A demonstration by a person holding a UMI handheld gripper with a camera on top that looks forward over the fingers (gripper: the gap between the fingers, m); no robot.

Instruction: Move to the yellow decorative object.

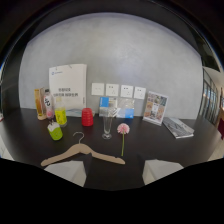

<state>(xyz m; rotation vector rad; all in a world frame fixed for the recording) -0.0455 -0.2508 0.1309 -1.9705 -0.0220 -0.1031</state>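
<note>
Two pale gripper fingers [111, 173] are seen at the bottom of the view, set well apart with nothing held between them and dark tabletop [150, 145] showing in the gap. Just ahead of them a light wooden clothes hanger with a metal hook [81, 151] lies flat, and beside it an artificial pink flower on a thin green stem [123, 135] is laid on the table.

The task's object is judged to be the small yellow-green decorative piece with pale tufts on top [55, 131], standing beyond the hanger's left arm, well to the left of the fingers' line. A taller yellow-green container [61, 116] stands just behind it, so the target cannot be told with full certainty. A red ribbed cylinder [87, 117] and a clear stemmed glass [107, 125] stand to its right, near but apart.

The approach is judged to be at an early stage, since the fingers are well short of the object. A move forward and leftward is called for, passing over or around the hanger without disturbing it.

Print on the white standing card [67, 86] cannot be read, the gripper body is lost in black at the bottom, and the shape of the yellow piece is hard to make out
</note>
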